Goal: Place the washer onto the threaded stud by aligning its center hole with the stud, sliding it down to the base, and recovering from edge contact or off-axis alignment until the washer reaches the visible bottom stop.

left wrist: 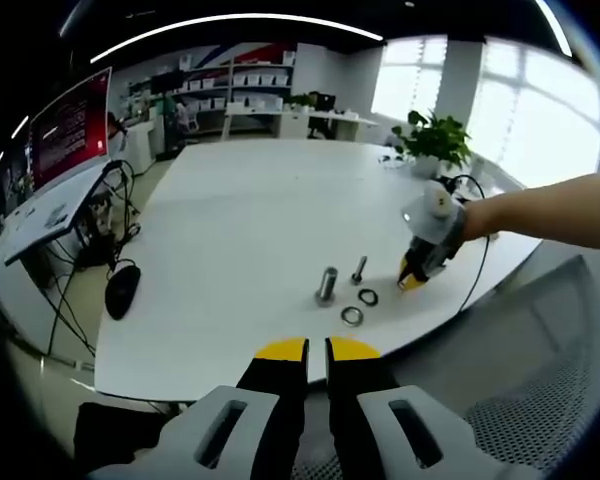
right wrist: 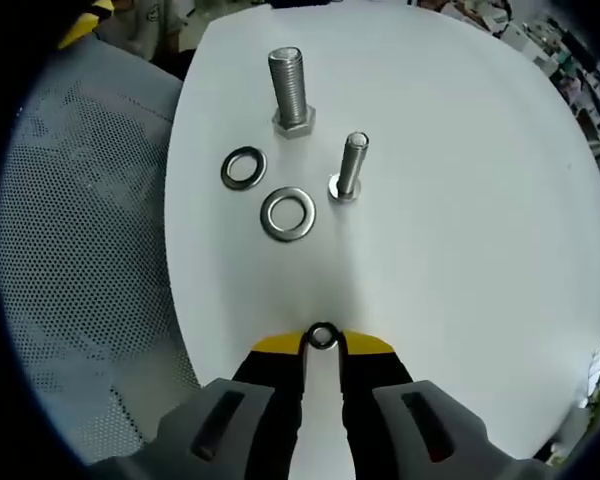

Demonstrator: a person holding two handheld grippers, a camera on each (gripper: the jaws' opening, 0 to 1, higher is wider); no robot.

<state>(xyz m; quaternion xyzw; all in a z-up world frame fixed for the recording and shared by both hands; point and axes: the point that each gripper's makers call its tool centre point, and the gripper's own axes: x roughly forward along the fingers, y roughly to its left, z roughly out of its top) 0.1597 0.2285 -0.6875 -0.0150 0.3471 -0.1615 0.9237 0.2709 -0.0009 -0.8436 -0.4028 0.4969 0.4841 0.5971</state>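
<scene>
Small washer pinched in right tongs; stud upright

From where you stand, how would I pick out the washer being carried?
On the white table, find the two upright bolts. Come back to the right gripper: a tiny washer sits pinched between its yellow tips, smaller than the two lying flat.

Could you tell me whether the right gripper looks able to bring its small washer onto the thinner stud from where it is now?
Probably yes. The right gripper holds a small washer at its tips, and bare table lies between it and the thinner stud. The two loose washers lie off to one side.
</scene>
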